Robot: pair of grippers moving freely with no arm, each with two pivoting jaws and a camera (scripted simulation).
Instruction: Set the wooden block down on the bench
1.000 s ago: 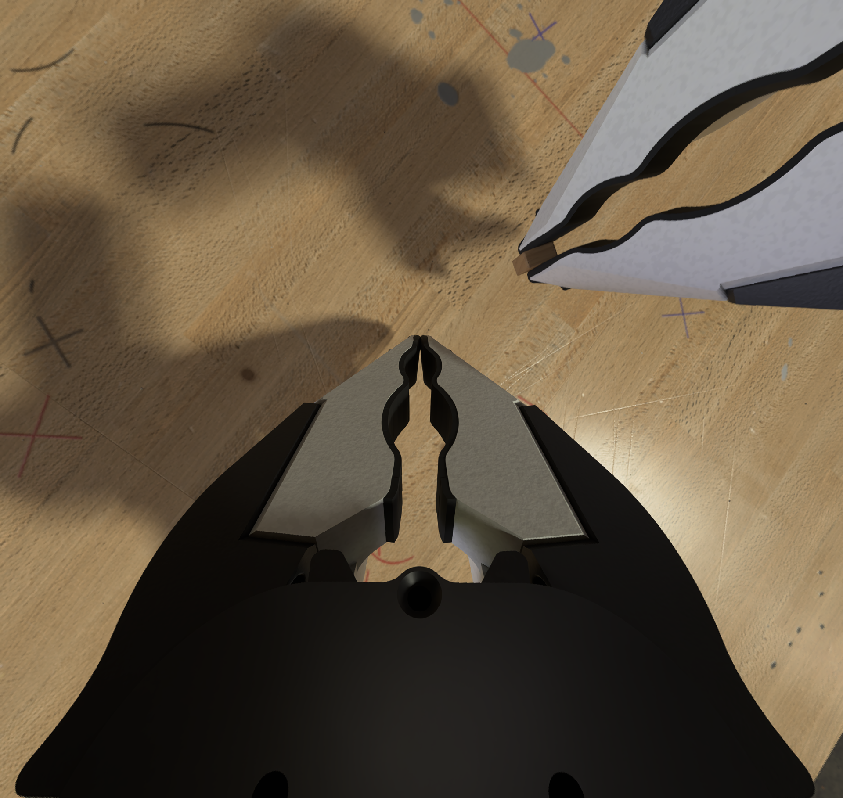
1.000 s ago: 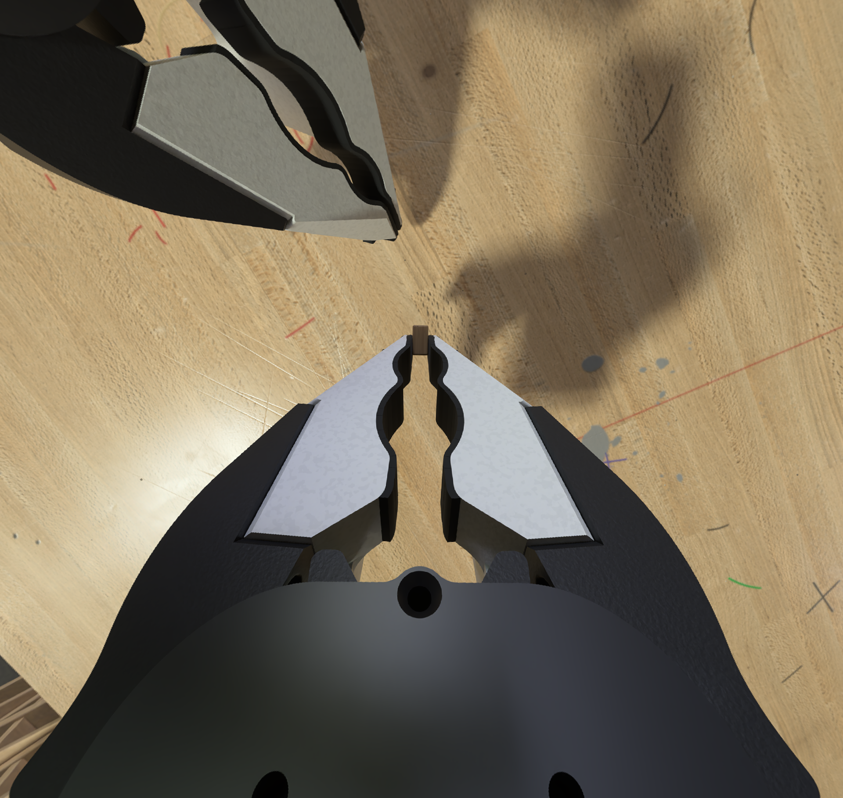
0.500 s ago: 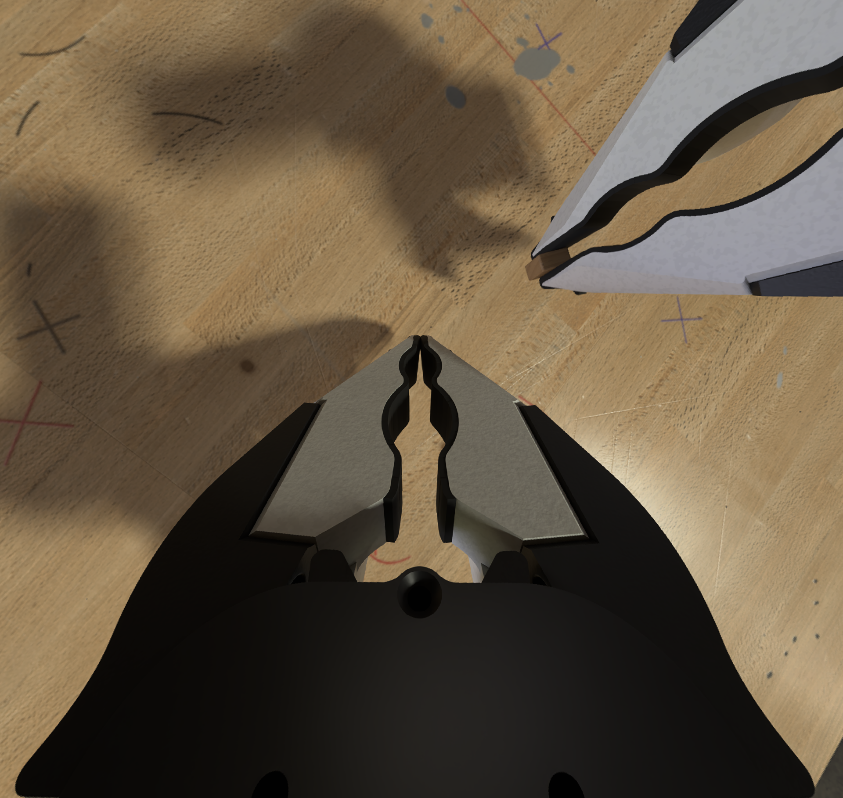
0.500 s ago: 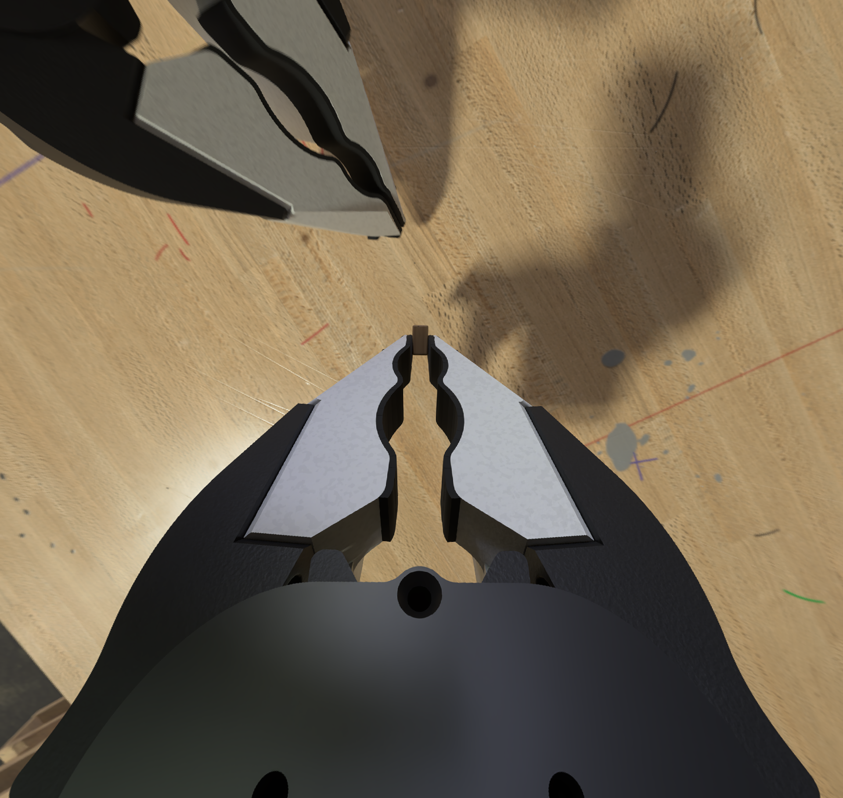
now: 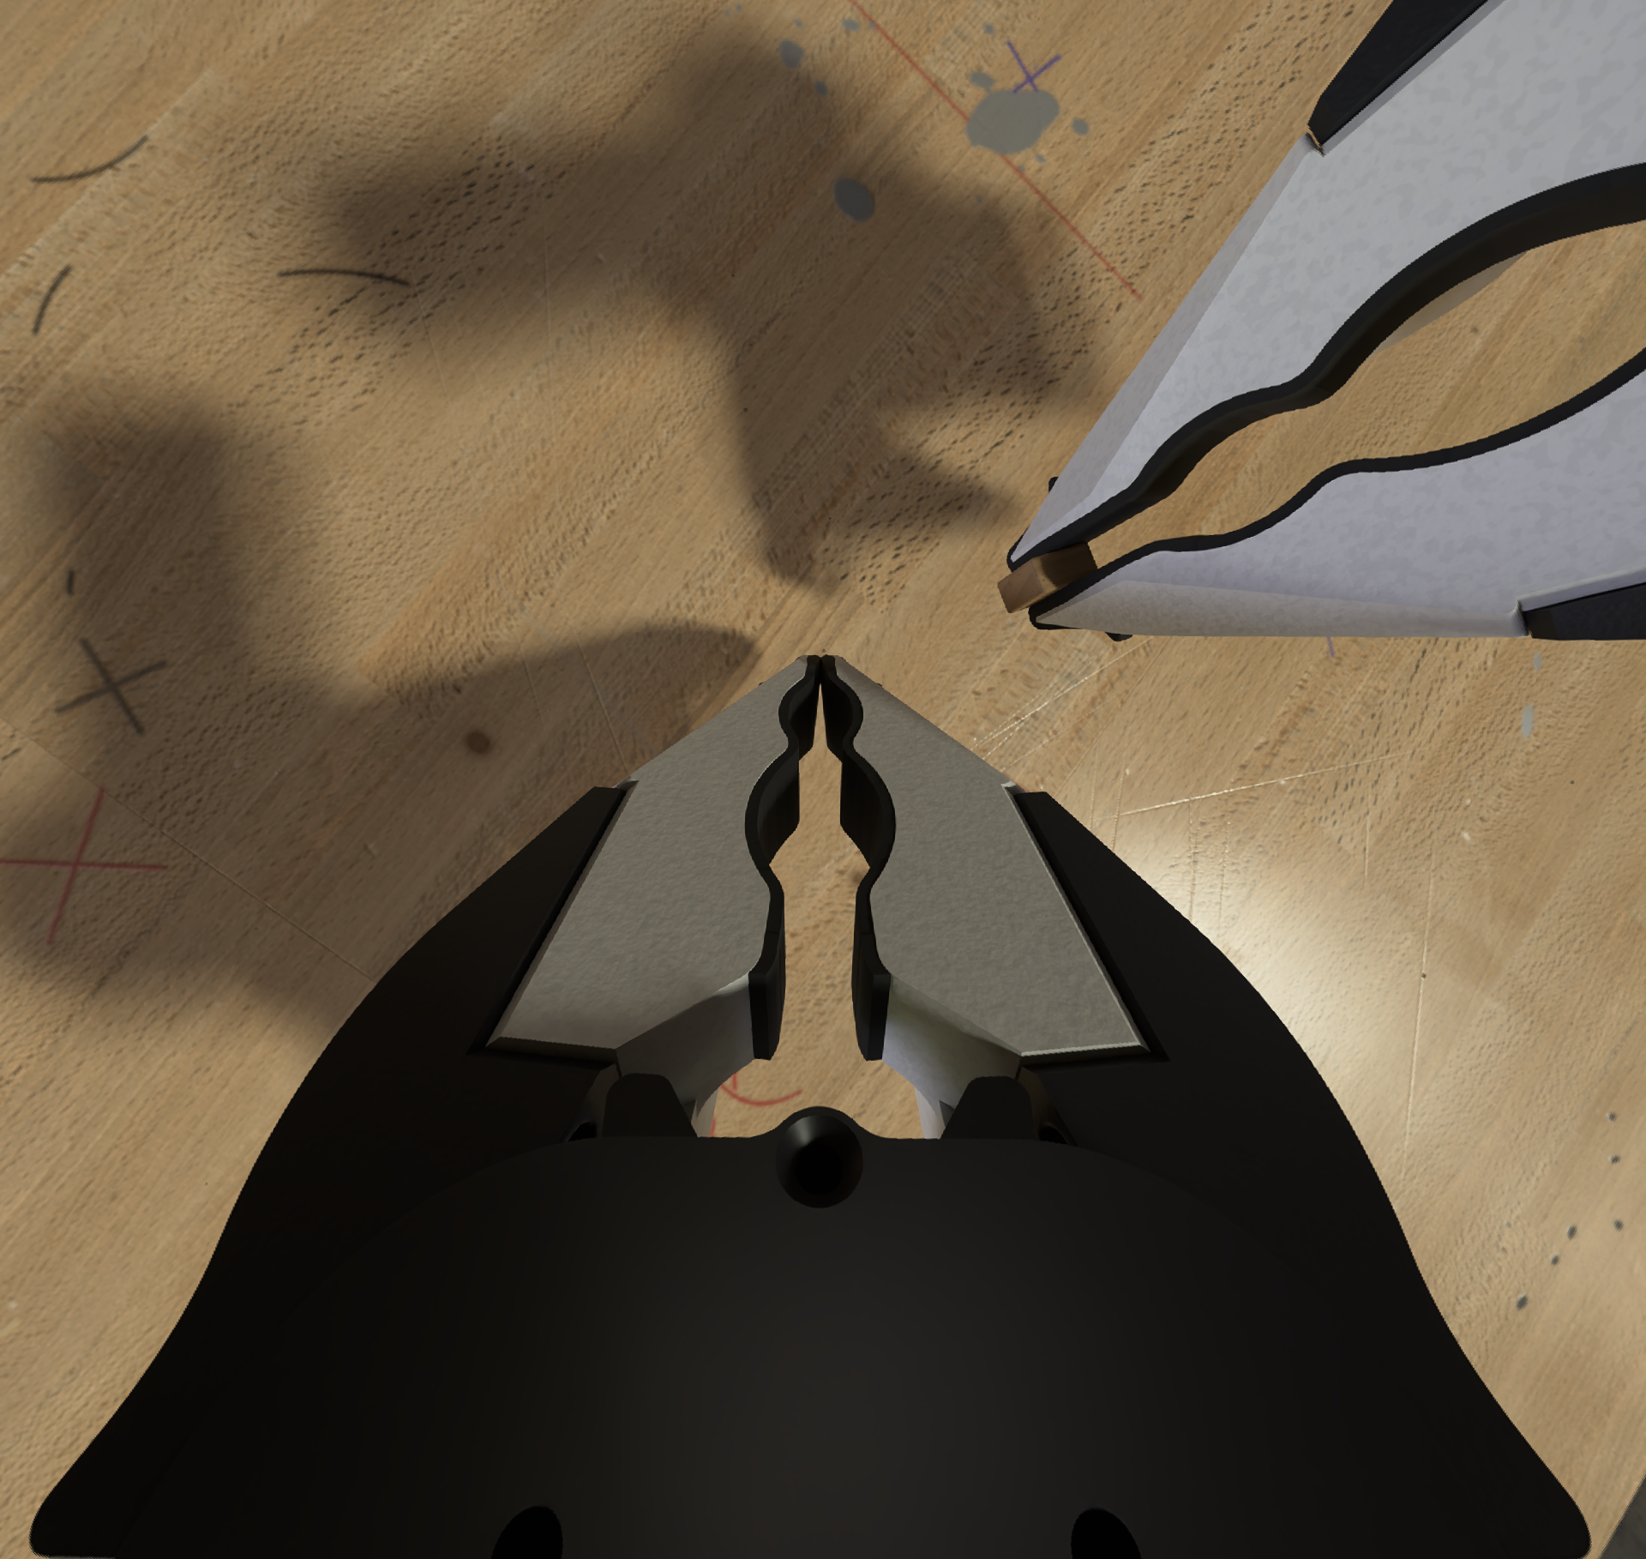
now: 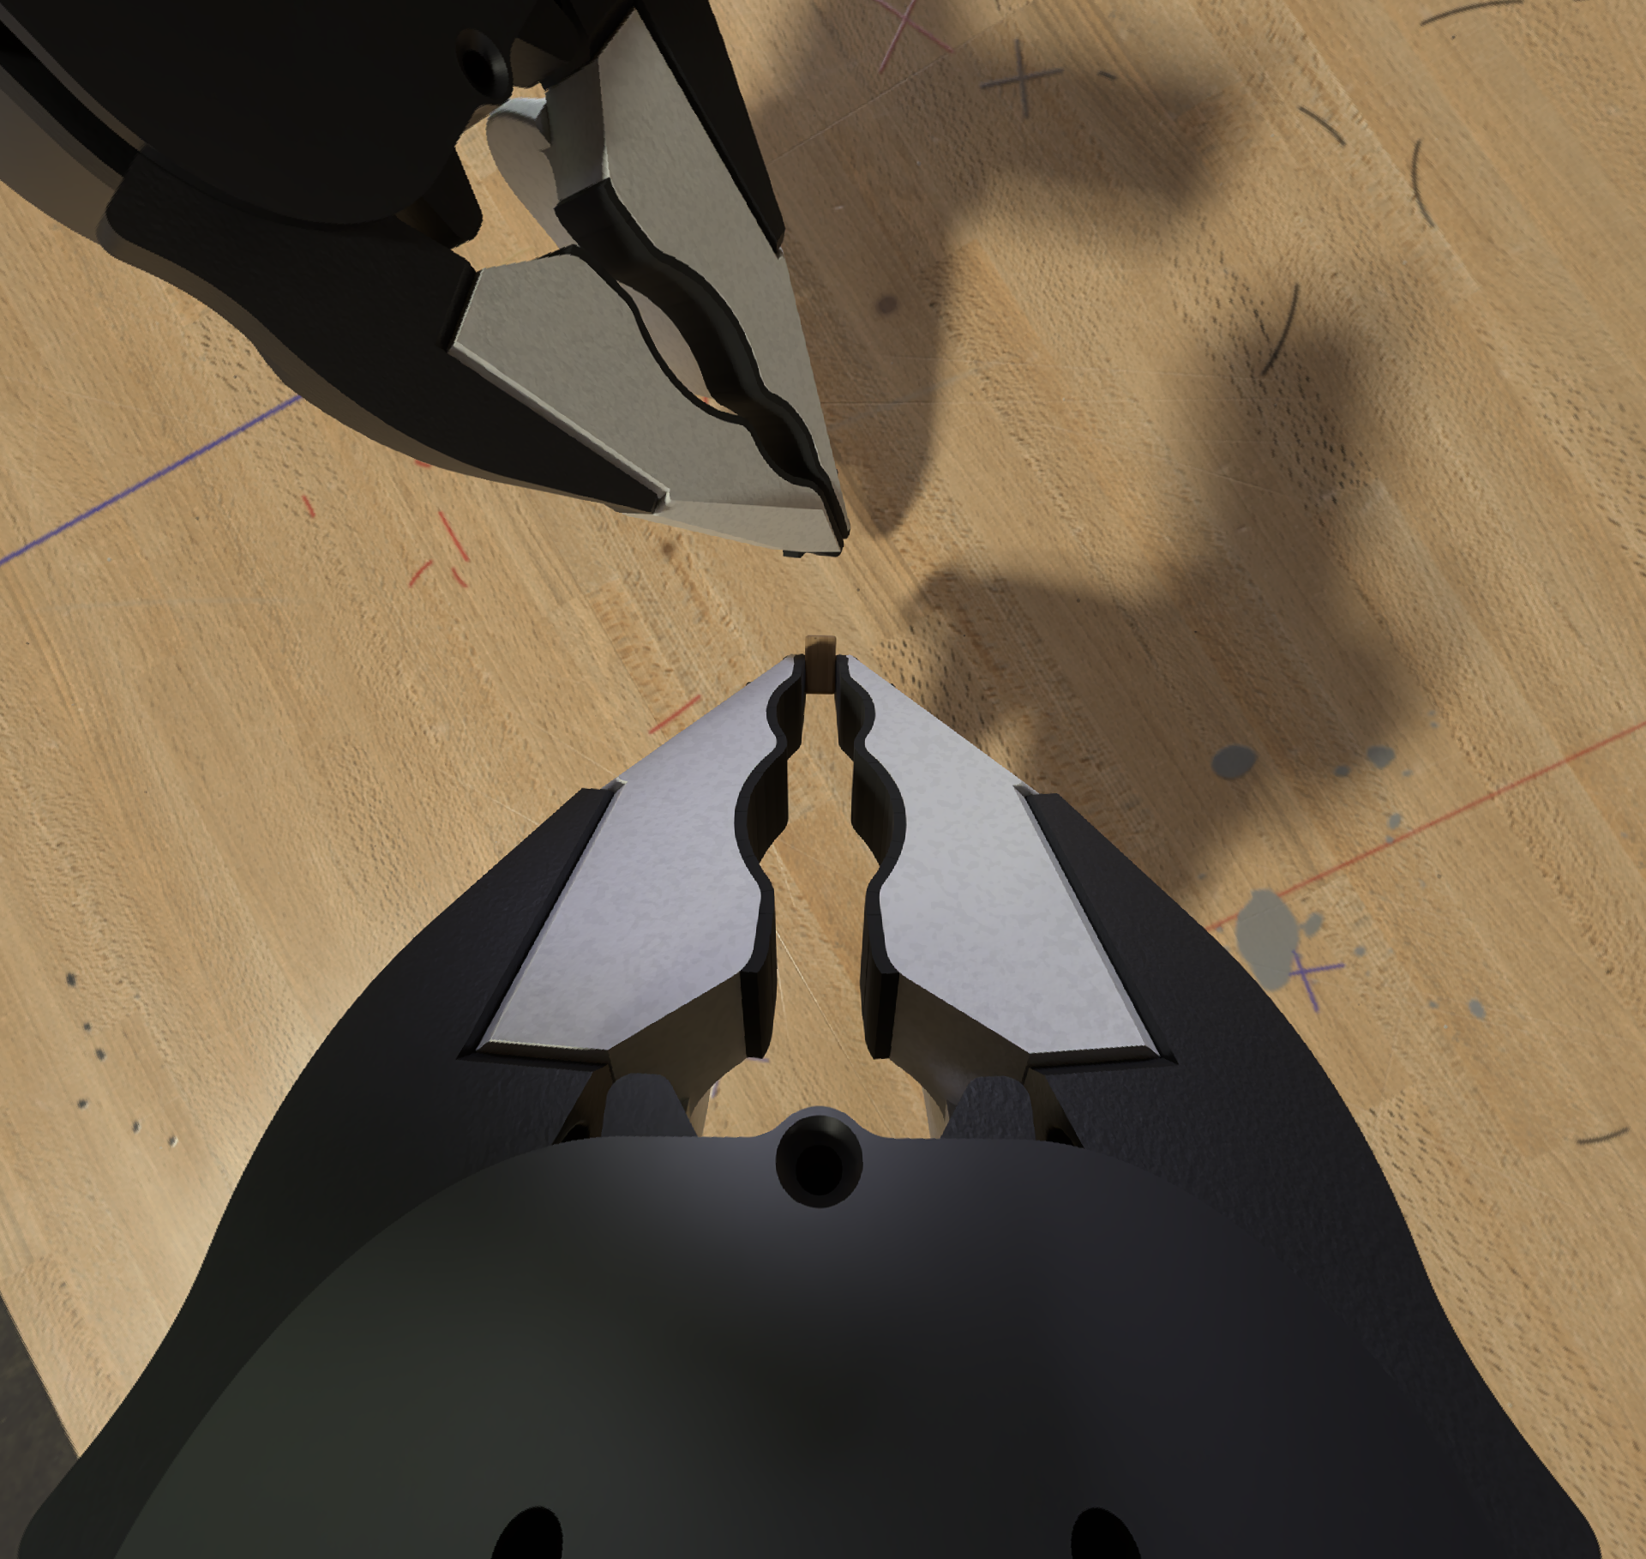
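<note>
A small brown wooden block (image 6: 819,652) is pinched between the tips of my right gripper (image 6: 819,670), which is shut on it above the wooden bench (image 6: 267,803). In the left wrist view the same block (image 5: 1044,582) pokes out of the right gripper's tips (image 5: 1055,576) at the right. My left gripper (image 5: 818,663) is shut and empty, its tips touching. It also shows in the right wrist view (image 6: 824,527) at the upper left, close to the block. How high the block hangs over the bench I cannot tell.
The bench (image 5: 445,447) bears pen marks, a red line (image 5: 962,117), grey paint blots (image 5: 1011,117) and both grippers' shadows. A dark edge of the bench shows at the lower left of the right wrist view (image 6: 27,1391).
The right gripper has drawn back and lifted its view, so more of the left gripper shows. The two grippers' tips stay close. The block stays held.
</note>
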